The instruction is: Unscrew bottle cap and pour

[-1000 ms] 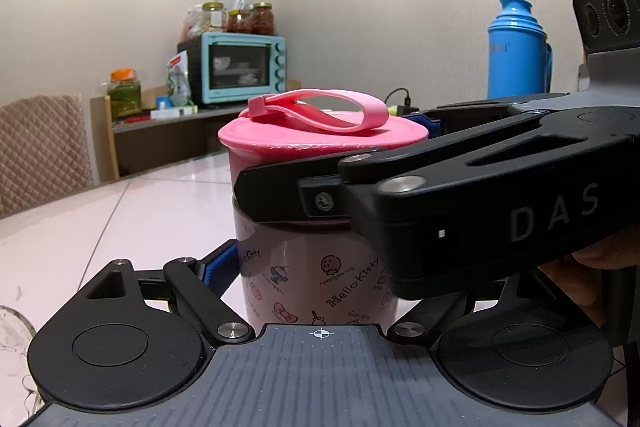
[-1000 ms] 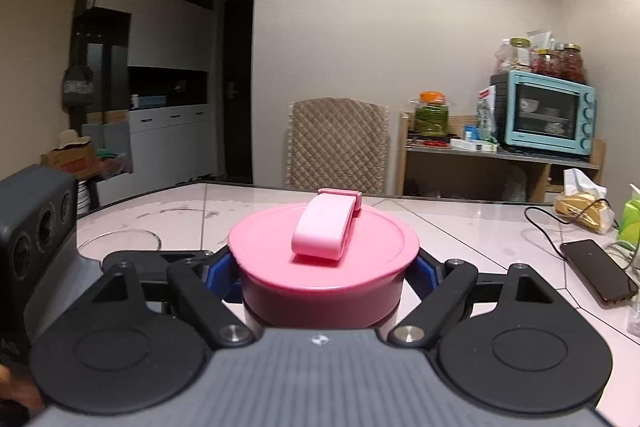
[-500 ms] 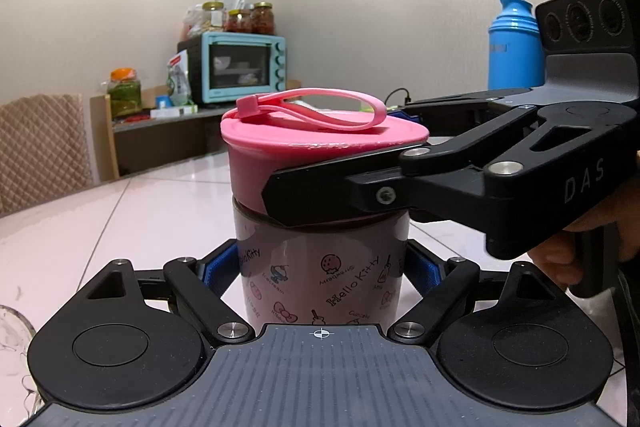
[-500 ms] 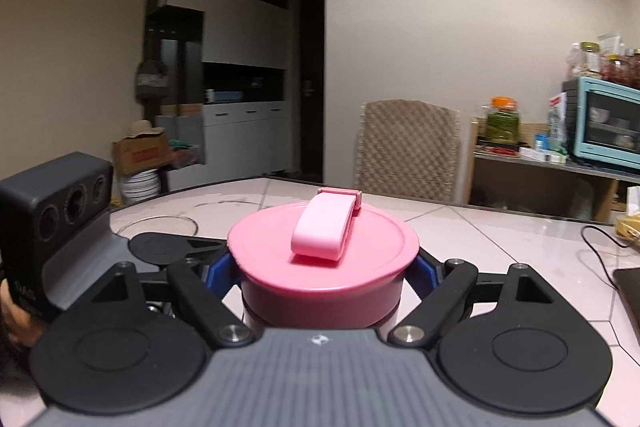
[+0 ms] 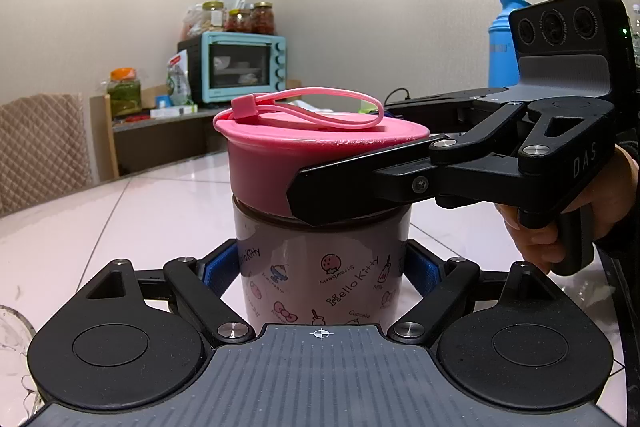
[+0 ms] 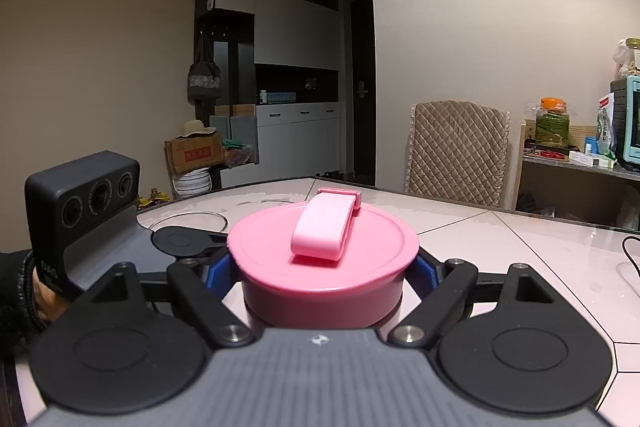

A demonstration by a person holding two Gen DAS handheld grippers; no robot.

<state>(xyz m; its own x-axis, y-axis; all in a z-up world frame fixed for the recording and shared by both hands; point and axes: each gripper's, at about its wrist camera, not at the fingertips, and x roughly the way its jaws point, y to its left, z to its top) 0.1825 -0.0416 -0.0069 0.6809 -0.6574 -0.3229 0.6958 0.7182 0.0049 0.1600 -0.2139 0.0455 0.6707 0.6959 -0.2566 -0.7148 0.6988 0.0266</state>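
A bottle (image 5: 324, 267) with cartoon prints stands upright on the white table (image 5: 120, 219). My left gripper (image 5: 322, 269) is shut on its body, blue pads (image 5: 218, 269) pressed against both sides. Its wide pink cap (image 5: 272, 163) carries a flat pink strap (image 5: 312, 107). My right gripper (image 6: 322, 273) is shut on the cap (image 6: 324, 255) from the right side, one black finger (image 5: 360, 187) crossing the cap's skirt. A hand (image 5: 560, 219) holds that gripper's handle. The left gripper's camera housing (image 6: 80, 203) shows at the left of the right wrist view.
A glass vessel's rim (image 5: 12, 339) sits at the near left edge of the table, and a glass ring (image 6: 188, 223) lies farther back. A blue thermos (image 5: 502, 55) stands behind the right gripper. A quilted chair (image 6: 456, 151), a shelf with a teal oven (image 5: 240, 67) and a cable (image 6: 630, 255) lie beyond.
The right gripper has swung around the bottle with the cap in its grip, so the room slid rightward in its view. The cap and strap turned slightly. The left gripper and bottle body stayed still.
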